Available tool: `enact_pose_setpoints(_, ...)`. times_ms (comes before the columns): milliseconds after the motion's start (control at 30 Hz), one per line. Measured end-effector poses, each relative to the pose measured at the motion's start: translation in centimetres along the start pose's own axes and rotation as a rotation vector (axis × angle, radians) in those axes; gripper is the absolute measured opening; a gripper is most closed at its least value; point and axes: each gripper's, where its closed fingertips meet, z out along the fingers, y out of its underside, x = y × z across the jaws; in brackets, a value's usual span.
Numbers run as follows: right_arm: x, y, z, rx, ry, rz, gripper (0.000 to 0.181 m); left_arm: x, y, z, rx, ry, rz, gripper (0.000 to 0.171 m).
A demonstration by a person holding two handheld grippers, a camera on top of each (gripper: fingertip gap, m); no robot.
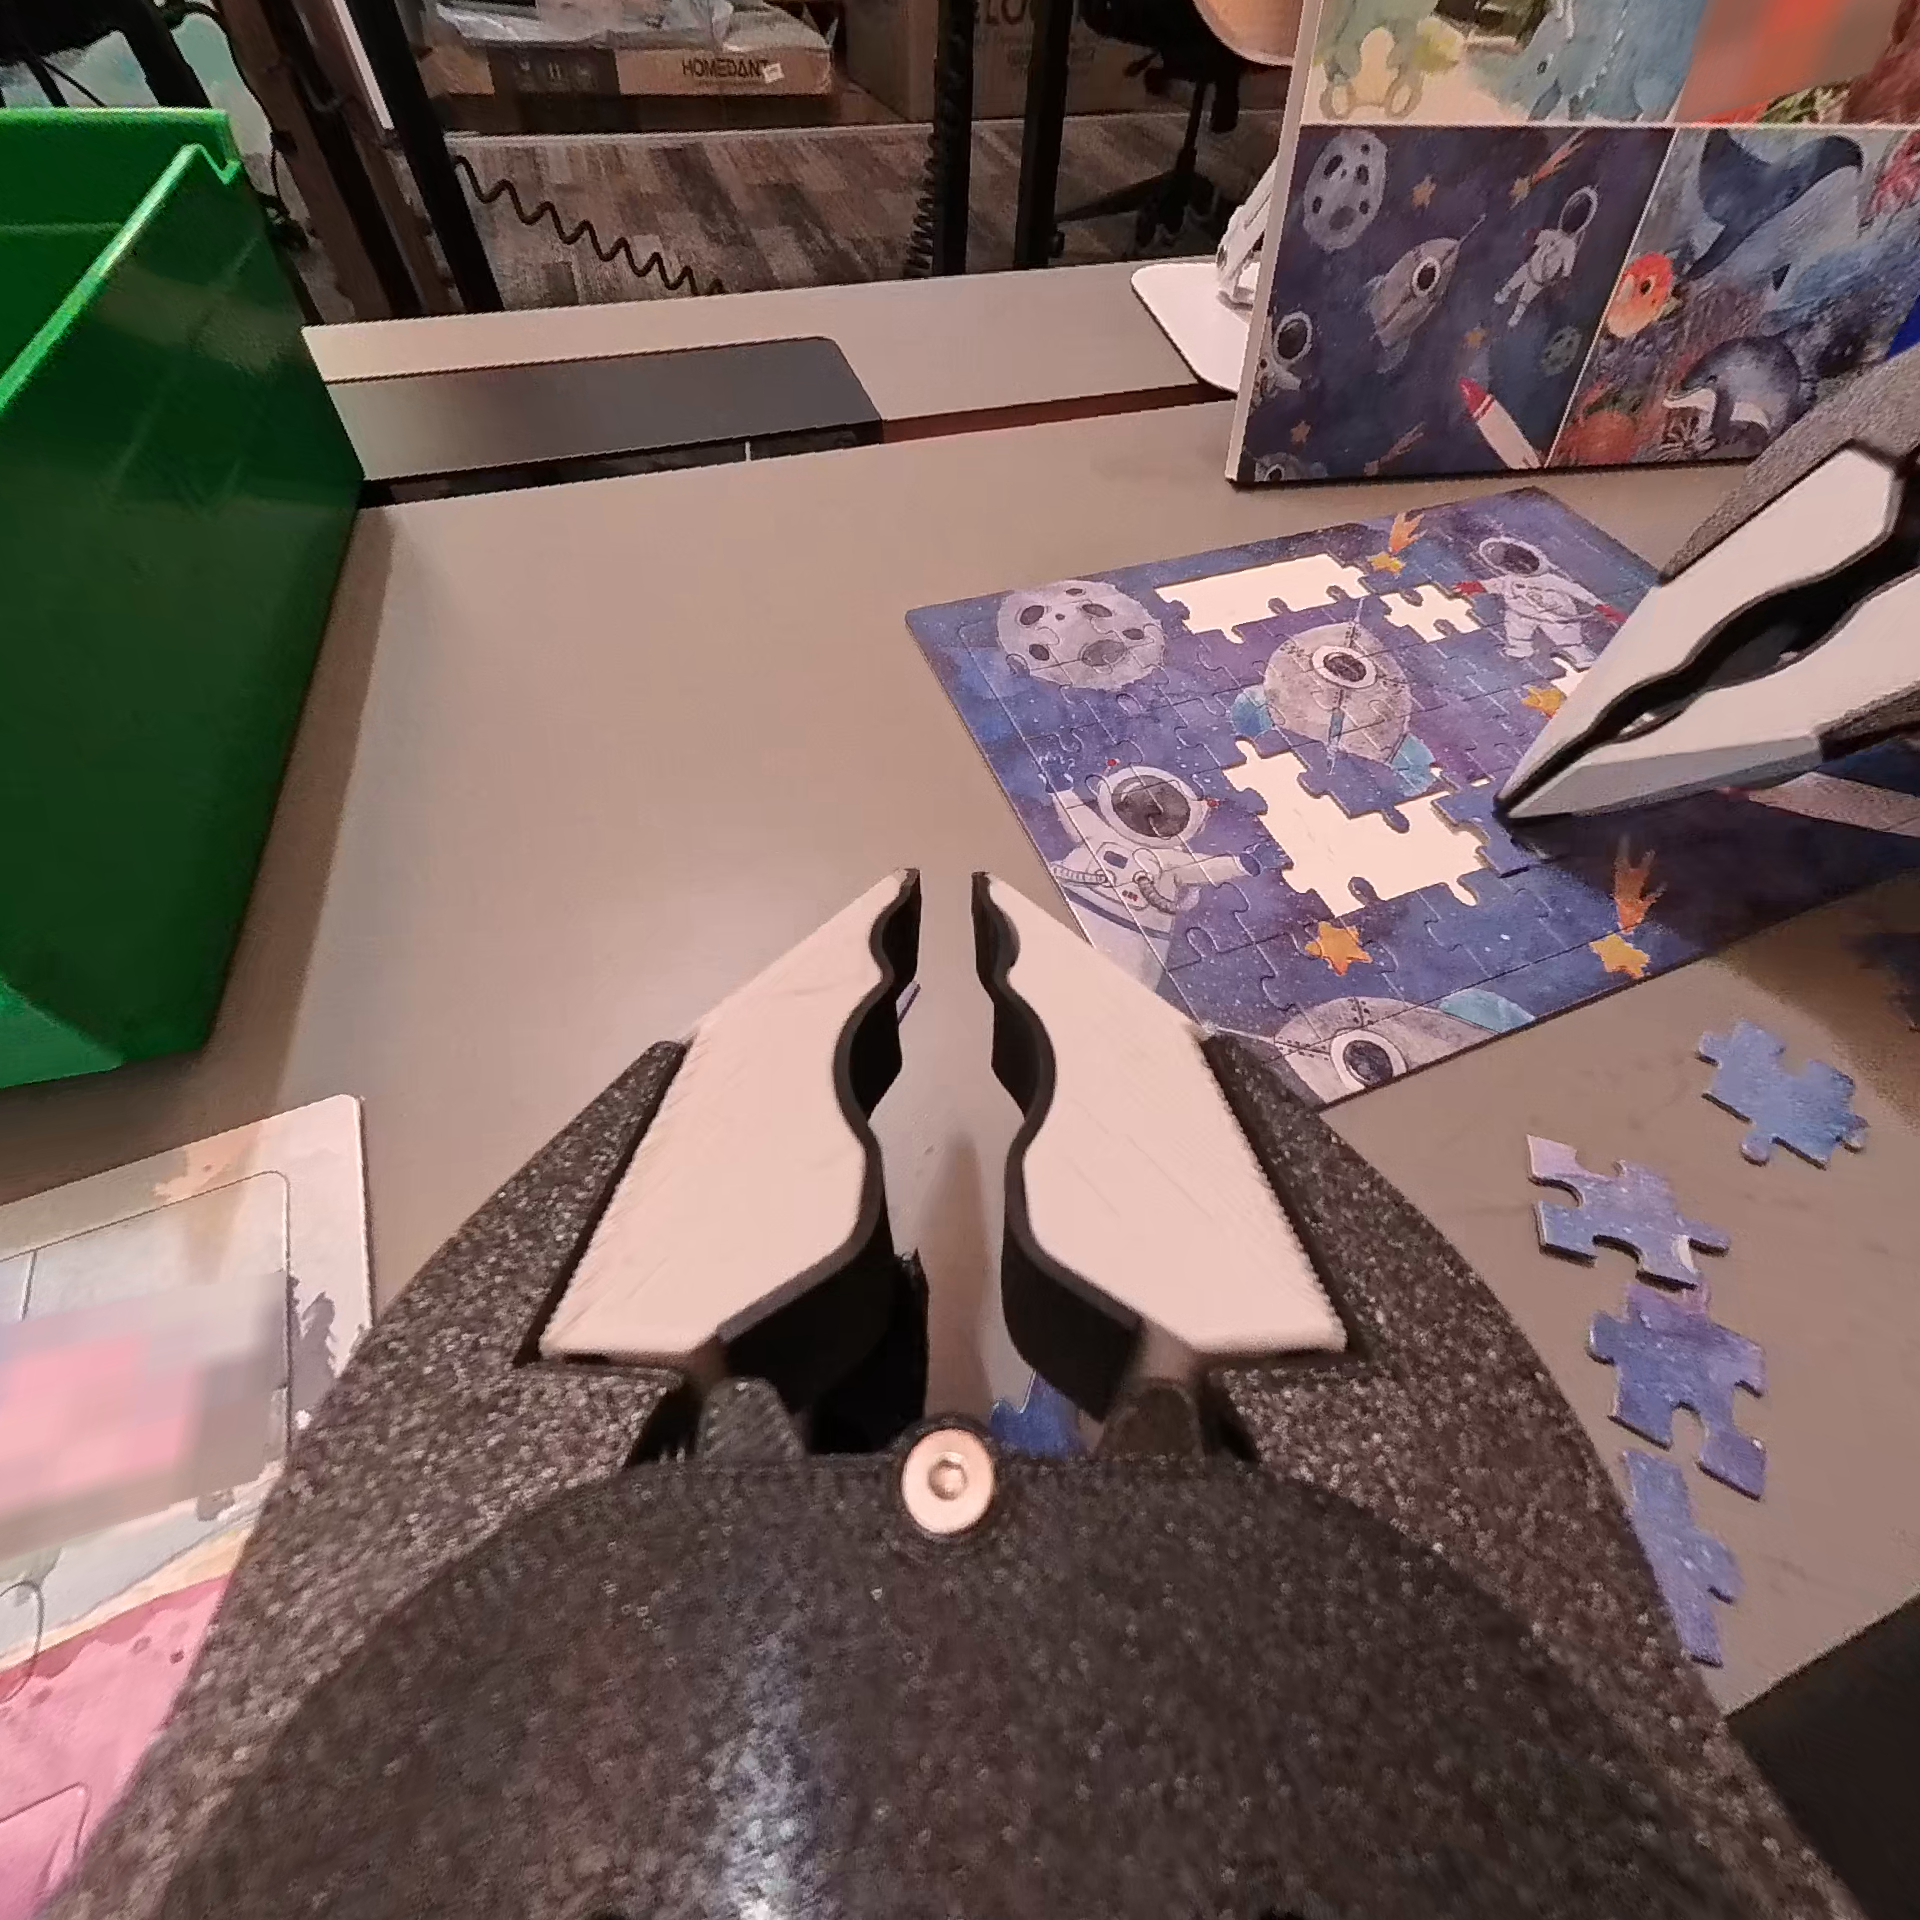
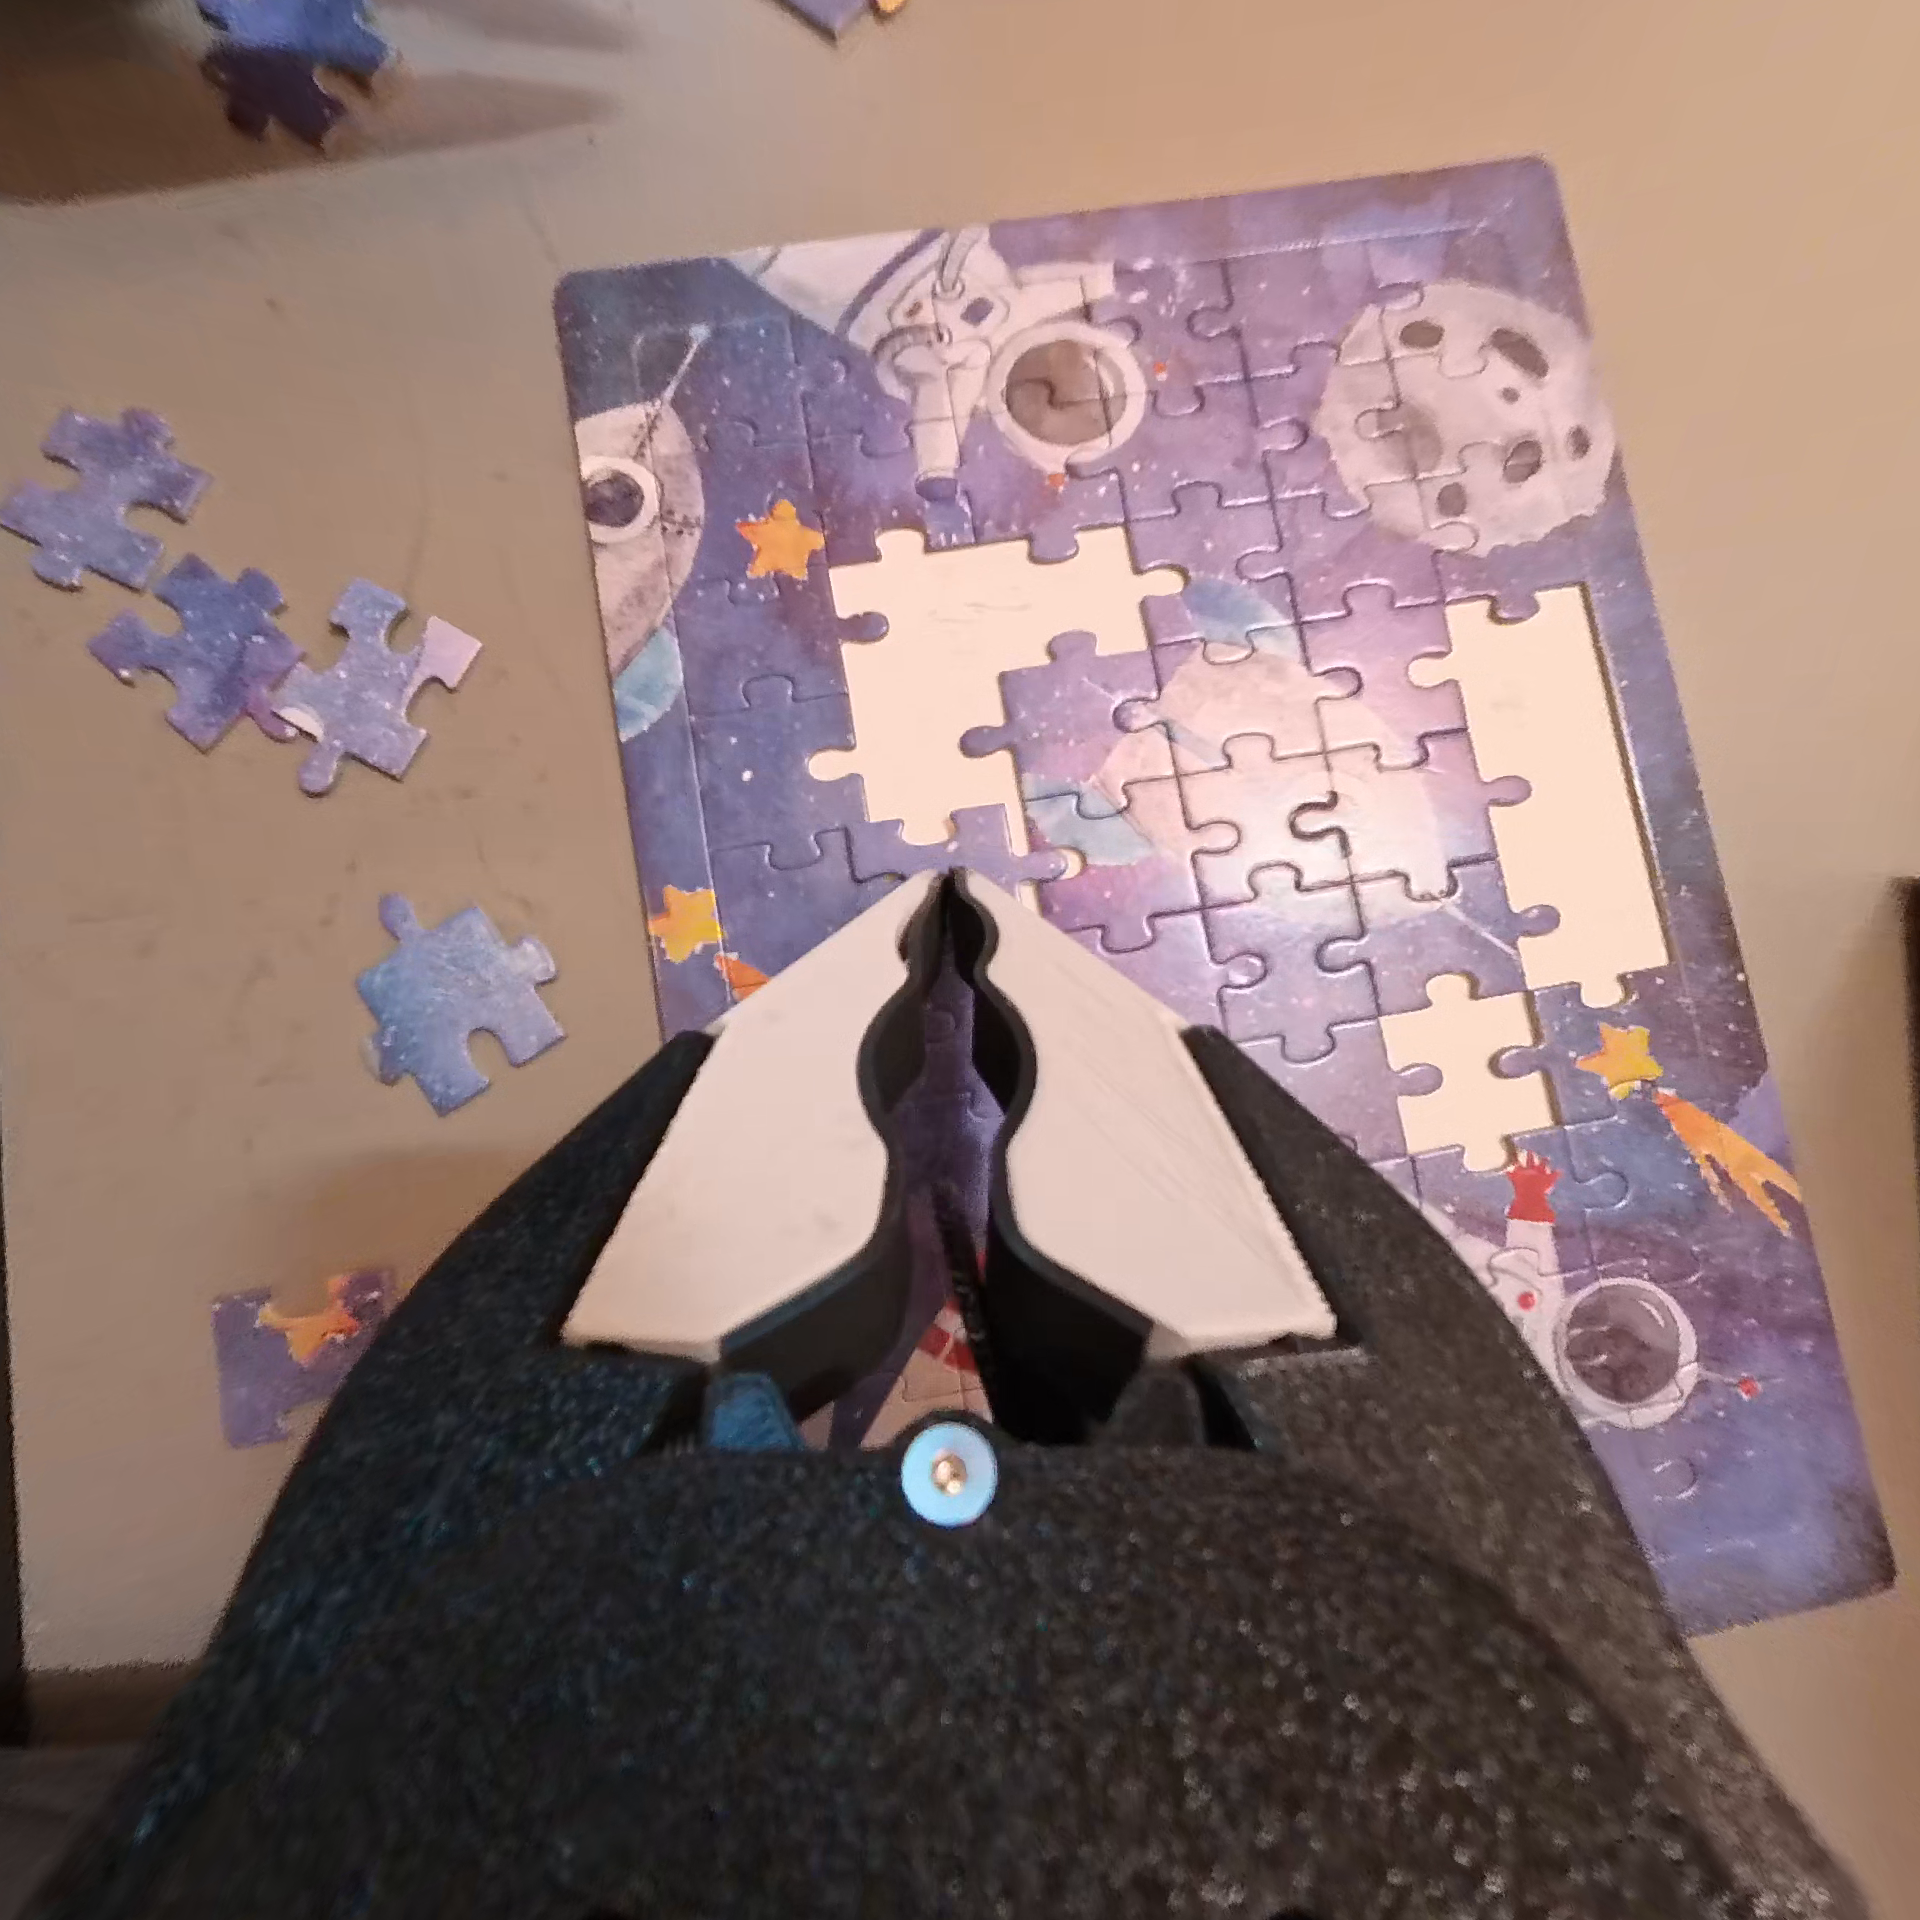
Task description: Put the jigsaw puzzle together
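A big green bin (image 1: pixel 156 582) sits on the grey bench (image 1: pixel 644 665) at the far left, open at the top. Behind it lies a flat black pad (image 1: pixel 613 400) along the bench's back edge, with a white mat (image 1: pixel 1195 317) farther right. A picture board (image 1: pixel 1558 260) stands upright near there (space scene, sea creatures, several panels). At the near left corner lies a pale pinkish tray (image 1: pixel 177 1351). Beyond the bench, a coiled black cable (image 1: pixel 582 244) hangs over patterned carpet (image 1: pixel 727 208).
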Motion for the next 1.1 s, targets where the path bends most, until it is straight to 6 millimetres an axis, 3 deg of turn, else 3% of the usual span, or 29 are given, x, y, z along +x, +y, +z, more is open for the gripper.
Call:
enact_pose_setpoints(300,0.4,0.1,0.1,0.033,-0.031,0.030,0.000,0.2,0.2,0.0,-0.008,0.018,-0.009,0.010)
enact_pose_setpoints(567,0.4,0.1,0.0,-0.006,0.035,-0.046,0.000,0.2,0.3,0.1,-0.012,0.019,-0.008,0.010)
enact_pose_setpoints(800,0.5,-0.1,-1.0,0.024,0.021,0.004,0.033,0.2,0.3,0.1,-0.014,0.018,-0.006,0.010)
enact_pose_setpoints(1100,0.2,0.6,-0.1,0.007,-0.025,0.047,0.037,0.3,0.4,0.1,-0.016,0.022,-0.006,0.010)
